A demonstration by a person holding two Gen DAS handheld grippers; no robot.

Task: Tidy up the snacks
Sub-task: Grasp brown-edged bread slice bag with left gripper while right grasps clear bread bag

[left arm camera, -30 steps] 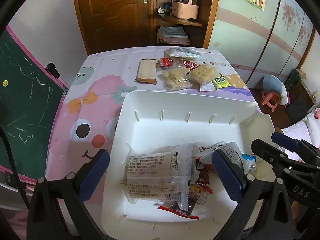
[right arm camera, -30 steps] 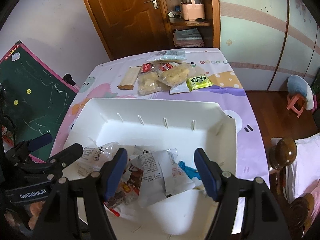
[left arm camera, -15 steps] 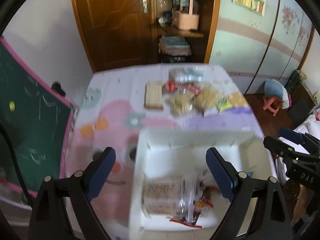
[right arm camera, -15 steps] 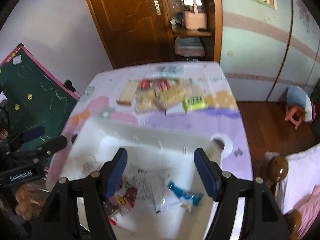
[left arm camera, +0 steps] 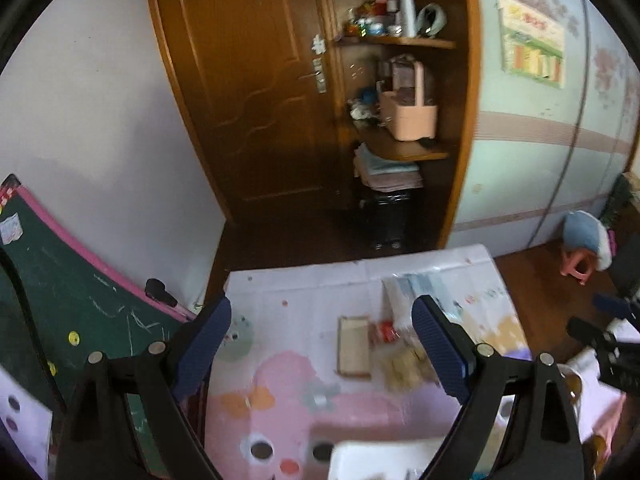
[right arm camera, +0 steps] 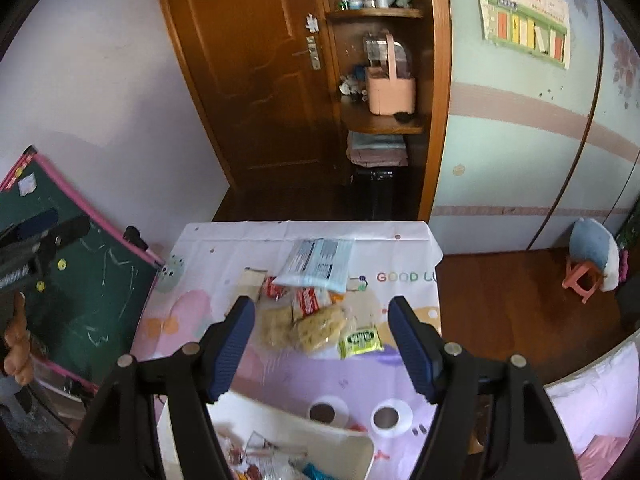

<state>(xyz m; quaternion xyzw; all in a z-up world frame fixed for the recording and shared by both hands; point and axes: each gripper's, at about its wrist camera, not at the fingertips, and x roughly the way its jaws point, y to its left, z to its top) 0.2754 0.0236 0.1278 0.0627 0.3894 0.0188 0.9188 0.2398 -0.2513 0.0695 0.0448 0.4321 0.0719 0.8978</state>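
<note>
Both hand-held grippers (left arm camera: 322, 346) (right arm camera: 322, 346) tilted down, empty.

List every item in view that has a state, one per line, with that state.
left gripper: open, empty.
right gripper: open, empty.
white bin: open-topped, holding snack packets.
loose snack pile: on the tablecloth, outside the bin.
wooden door: closed.

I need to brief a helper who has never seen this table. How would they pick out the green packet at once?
Start at the table with the cartoon cloth and find the snack pile at its far half. The green packet lies at the pile's near right edge, beside the clear bags of yellow noodles. It is the only bright yellow-green wrapper there, and small.
</note>
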